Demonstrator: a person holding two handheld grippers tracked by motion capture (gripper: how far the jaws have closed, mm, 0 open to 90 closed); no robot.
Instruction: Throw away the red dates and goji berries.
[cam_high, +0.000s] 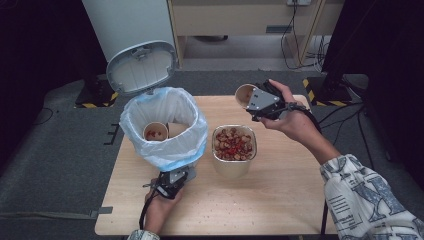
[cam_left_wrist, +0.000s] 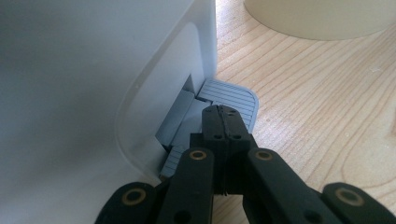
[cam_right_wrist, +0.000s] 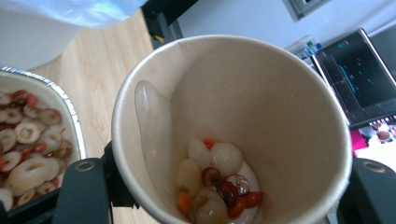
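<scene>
1. Right hand-held gripper (cam_high: 255, 102) is clamped on a paper cup (cam_high: 245, 94) — jaws pressed against its sides, held up off the table (cam_high: 280, 200) past the far right of the foil tray.
2. Looking along that gripper, the cup (cam_right_wrist: 233, 121) is tilted toward the camera and has a little heap of food (cam_right_wrist: 219, 186) at the bottom: pale round pieces, some dark red ones, a couple of orange bits.
3. Left hand-held gripper (cam_left_wrist: 223, 119) is closed all the way with nothing between the jaws — the tips sit on the grey ribbed pedal (cam_left_wrist: 233, 100) at the foot of the white bin (cam_left_wrist: 93, 93).
4. From above, that gripper (cam_high: 172, 182) is right up against the near side of the bin (cam_high: 165, 150), whose lid (cam_high: 141, 67) stands open.
5. Bin has a pale blue bag liner (cam_high: 192, 112), and two paper cups (cam_high: 156, 132) lie inside.
6. Foil tray (cam_high: 234, 165) sits just beside the bin on the right, full of the same reddish and pale food.
</scene>
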